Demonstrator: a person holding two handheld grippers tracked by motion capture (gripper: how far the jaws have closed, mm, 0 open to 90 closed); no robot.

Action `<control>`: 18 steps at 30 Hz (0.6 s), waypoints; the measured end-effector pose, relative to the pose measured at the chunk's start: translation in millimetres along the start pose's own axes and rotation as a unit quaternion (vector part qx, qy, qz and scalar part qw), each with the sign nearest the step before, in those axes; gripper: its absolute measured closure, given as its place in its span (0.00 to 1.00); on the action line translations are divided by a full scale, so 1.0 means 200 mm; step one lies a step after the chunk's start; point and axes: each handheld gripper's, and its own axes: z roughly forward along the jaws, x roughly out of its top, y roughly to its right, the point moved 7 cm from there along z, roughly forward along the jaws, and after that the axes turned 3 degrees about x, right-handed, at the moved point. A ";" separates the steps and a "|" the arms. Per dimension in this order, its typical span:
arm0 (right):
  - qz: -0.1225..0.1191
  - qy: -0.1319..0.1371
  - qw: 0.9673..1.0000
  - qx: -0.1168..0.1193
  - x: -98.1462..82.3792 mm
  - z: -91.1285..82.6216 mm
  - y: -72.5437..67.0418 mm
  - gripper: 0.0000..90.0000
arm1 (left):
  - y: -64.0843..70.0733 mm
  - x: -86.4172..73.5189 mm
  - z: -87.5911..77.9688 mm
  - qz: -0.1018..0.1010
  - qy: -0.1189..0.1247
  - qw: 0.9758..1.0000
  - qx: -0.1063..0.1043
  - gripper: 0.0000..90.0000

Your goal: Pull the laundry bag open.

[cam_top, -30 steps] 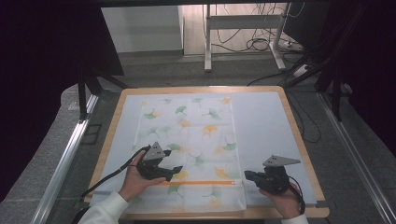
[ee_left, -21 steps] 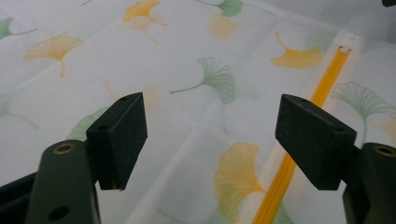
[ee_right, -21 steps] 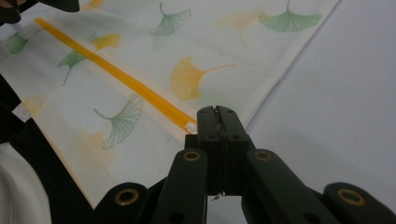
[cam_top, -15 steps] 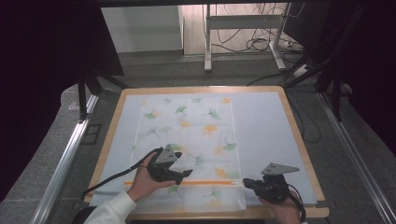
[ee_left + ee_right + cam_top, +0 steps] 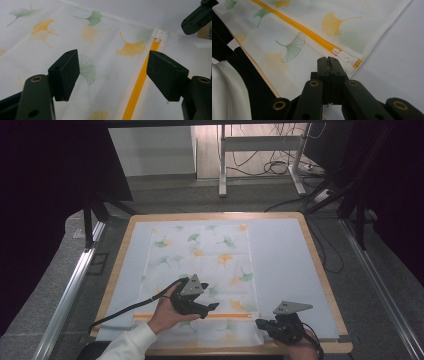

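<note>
A white mesh bag (image 5: 200, 255) printed with green and orange ginkgo leaves lies flat on the table. Its orange zipper (image 5: 165, 316) runs along the near side. My left gripper (image 5: 212, 308) hovers open just above the zipper, which passes between its jaws (image 5: 140, 82). The white zipper pull (image 5: 159, 37) lies beyond, at the zipper's right end. My right gripper (image 5: 260, 324) is shut, its tips (image 5: 327, 60) at the bag's near right corner, just short of the zipper pull (image 5: 336, 52). Whether it pinches cloth I cannot tell.
The bag rests on a pale blue mat (image 5: 290, 260) over a wooden-rimmed board (image 5: 320, 270). A white sleeve (image 5: 125, 345) comes in at the near left. Metal rails run down both sides, and cables lie on the floor behind.
My left gripper has moved right along the bag toward the zipper's right end. The right gripper has shifted slightly nearer the front edge and stayed shut.
</note>
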 end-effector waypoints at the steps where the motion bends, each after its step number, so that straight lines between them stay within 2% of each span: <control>1: 0.001 -0.002 1.000 0.002 0.00 0.00 0.00 0.97 | 0.01 0.02 0.02 0.009 -0.003 1.000 0.002 0.30; 3: 0.003 -0.007 1.000 0.004 -0.01 0.02 0.00 0.97 | 0.02 0.04 0.03 0.007 0.002 1.000 -0.006 0.30; 5: 0.002 -0.011 1.000 0.006 -0.01 0.03 -0.01 0.97 | 0.02 0.05 0.04 -0.008 0.005 1.000 -0.019 0.31; 7: -0.001 -0.013 1.000 0.007 -0.01 0.04 -0.01 0.97 | 0.01 0.04 0.05 -0.008 0.000 1.000 -0.014 0.31; 11: -0.003 -0.018 1.000 0.009 -0.01 0.05 -0.02 0.97 | 0.02 0.04 0.08 -0.020 0.000 0.999 -0.025 0.33; 12: -0.003 -0.020 1.000 0.009 -0.01 0.05 -0.02 0.97 | 0.02 0.04 0.08 -0.018 -0.006 0.999 -0.025 0.33; 14: -0.003 -0.021 1.000 0.009 -0.01 0.05 -0.02 0.97 | 0.04 0.05 0.10 0.009 -0.017 1.000 -0.013 0.33; 15: -0.005 -0.021 1.000 0.009 -0.01 0.05 -0.02 0.97 | 0.06 0.06 0.10 0.018 -0.018 0.999 -0.019 0.33; 16: -0.006 -0.021 1.000 0.008 -0.01 0.05 -0.02 0.97 | 0.08 0.08 0.10 0.016 -0.016 0.999 -0.027 0.32; 18: -0.007 -0.021 1.000 0.008 -0.02 0.05 -0.02 0.97 | 0.09 0.11 0.11 0.024 -0.014 0.999 -0.026 0.32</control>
